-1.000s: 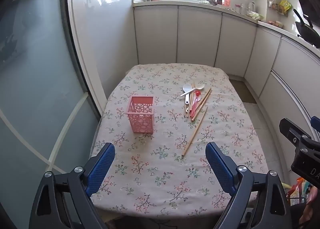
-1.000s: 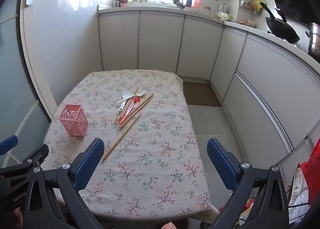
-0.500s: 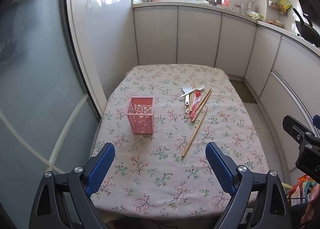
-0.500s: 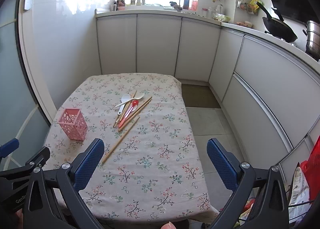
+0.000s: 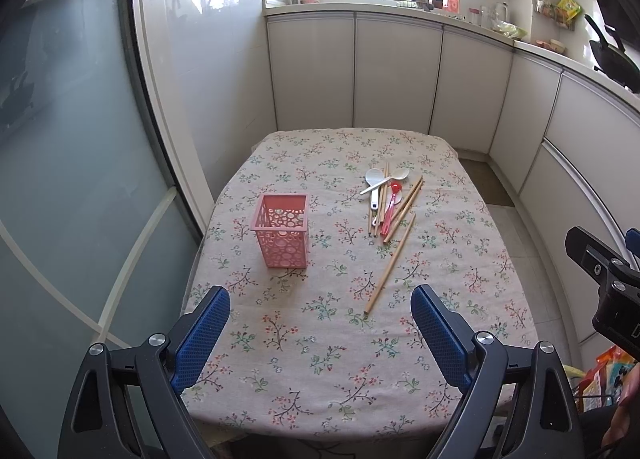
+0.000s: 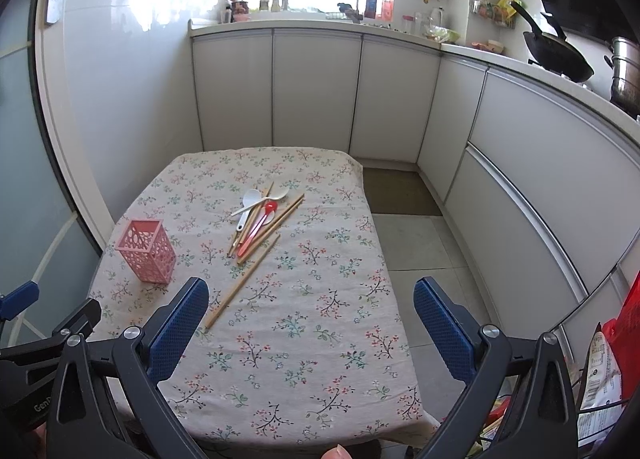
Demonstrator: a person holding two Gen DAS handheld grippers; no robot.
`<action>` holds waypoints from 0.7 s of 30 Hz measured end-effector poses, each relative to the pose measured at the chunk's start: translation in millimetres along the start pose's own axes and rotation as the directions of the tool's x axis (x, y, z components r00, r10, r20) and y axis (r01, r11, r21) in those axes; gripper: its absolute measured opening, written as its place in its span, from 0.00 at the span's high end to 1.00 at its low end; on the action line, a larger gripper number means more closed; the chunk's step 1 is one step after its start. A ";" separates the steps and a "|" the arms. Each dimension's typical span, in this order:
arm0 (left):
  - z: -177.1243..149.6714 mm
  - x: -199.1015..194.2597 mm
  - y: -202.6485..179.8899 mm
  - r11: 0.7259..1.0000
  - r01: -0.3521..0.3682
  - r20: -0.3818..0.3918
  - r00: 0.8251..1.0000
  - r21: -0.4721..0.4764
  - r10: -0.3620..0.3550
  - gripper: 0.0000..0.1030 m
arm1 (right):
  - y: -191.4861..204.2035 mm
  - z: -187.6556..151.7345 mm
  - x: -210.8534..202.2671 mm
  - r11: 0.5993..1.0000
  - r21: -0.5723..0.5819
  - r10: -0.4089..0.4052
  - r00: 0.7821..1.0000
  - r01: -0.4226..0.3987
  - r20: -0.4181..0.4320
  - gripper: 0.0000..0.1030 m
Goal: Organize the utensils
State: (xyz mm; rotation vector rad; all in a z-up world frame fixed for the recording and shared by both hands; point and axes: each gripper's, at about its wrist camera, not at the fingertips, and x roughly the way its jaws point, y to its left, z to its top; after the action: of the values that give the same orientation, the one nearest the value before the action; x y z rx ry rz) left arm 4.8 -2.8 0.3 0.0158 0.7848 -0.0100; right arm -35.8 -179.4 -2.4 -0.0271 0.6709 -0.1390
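A pink perforated holder (image 5: pixel 282 229) stands upright and empty on the left of the floral tablecloth (image 5: pixel 320 339); it also shows in the right wrist view (image 6: pixel 147 256). A pile of utensils lies mid-table: white spoons (image 5: pixel 375 181), a red spoon (image 5: pixel 391 203) and several wooden chopsticks (image 5: pixel 390 263), also seen from the right wrist (image 6: pixel 256 219). My left gripper (image 5: pixel 320 323) is open and empty above the near table edge. My right gripper (image 6: pixel 311 317) is open and empty, also near the front edge, well short of the pile.
A frosted glass door (image 5: pixel 60 179) runs along the table's left side. White kitchen cabinets (image 6: pixel 316 91) curve behind and to the right. Tiled floor (image 6: pixel 416 243) lies right of the table. Bags (image 6: pixel 604 355) sit at the lower right.
Both grippers have lifted and drifted slightly back, so the table sits a little lower and farther in view. Nothing on the table has moved.
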 end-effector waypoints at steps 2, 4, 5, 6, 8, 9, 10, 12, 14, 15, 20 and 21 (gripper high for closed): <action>0.1 0.2 0.0 1.000 0.000 0.000 1.000 -0.001 0.000 0.09 | -0.1 0.1 -0.2 1.000 0.003 -0.001 1.000 0.001 0.002 0.00; -0.2 -0.1 -0.3 1.000 0.000 0.000 1.000 0.001 0.000 0.09 | 0.1 0.5 -0.2 1.000 0.006 -0.001 1.000 0.001 0.002 0.00; -0.1 -0.1 -0.4 1.000 0.000 0.001 1.000 0.001 0.000 0.09 | 0.3 0.1 0.2 1.000 0.007 -0.001 1.000 0.001 0.003 0.00; 0.1 0.0 -0.5 1.000 0.000 0.000 1.000 0.001 0.000 0.09 | 0.5 0.4 0.2 1.000 0.007 -0.001 1.000 0.001 0.003 0.00; 0.0 0.6 0.3 1.000 0.000 0.000 1.000 0.002 0.000 0.09 | 0.5 0.2 0.3 1.000 0.008 -0.001 1.000 0.001 0.003 0.00; -0.1 0.1 0.3 1.000 0.000 0.000 1.000 0.002 0.000 0.09 | 0.6 0.2 0.2 1.000 0.008 -0.001 1.000 0.001 0.004 0.00; -0.3 0.0 0.3 1.000 0.000 0.000 1.000 0.002 0.000 0.09 | 0.3 0.3 0.1 1.000 0.008 -0.001 1.000 0.000 0.004 0.00; -0.5 0.0 0.2 1.000 0.000 0.001 1.000 0.001 0.000 0.09 | 0.2 0.4 0.0 1.000 0.008 0.000 1.000 0.000 0.004 0.00; -0.7 0.0 0.1 1.000 0.000 0.001 1.000 0.002 0.000 0.09 | 0.2 0.3 0.0 1.000 0.008 -0.001 1.000 0.001 0.004 0.00; -0.6 0.0 0.1 1.000 0.000 0.001 1.000 0.002 0.000 0.09 | -0.1 0.1 0.0 1.000 0.008 0.000 1.000 0.000 0.004 0.00; -0.6 0.1 -0.1 1.000 0.000 0.002 1.000 0.002 0.000 0.09 | -0.1 0.3 -0.2 1.000 0.010 0.000 1.000 0.000 0.007 0.00; -0.5 -0.1 -0.3 1.000 0.000 0.001 1.000 0.003 0.000 0.09 | -0.1 0.2 -0.3 1.000 0.011 0.000 1.000 0.000 0.008 0.00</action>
State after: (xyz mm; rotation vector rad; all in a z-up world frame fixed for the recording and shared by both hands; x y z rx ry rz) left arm 4.4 -3.1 0.0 0.0184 0.7838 -0.0105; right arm -36.0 -179.4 -2.1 -0.0170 0.6623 -0.1422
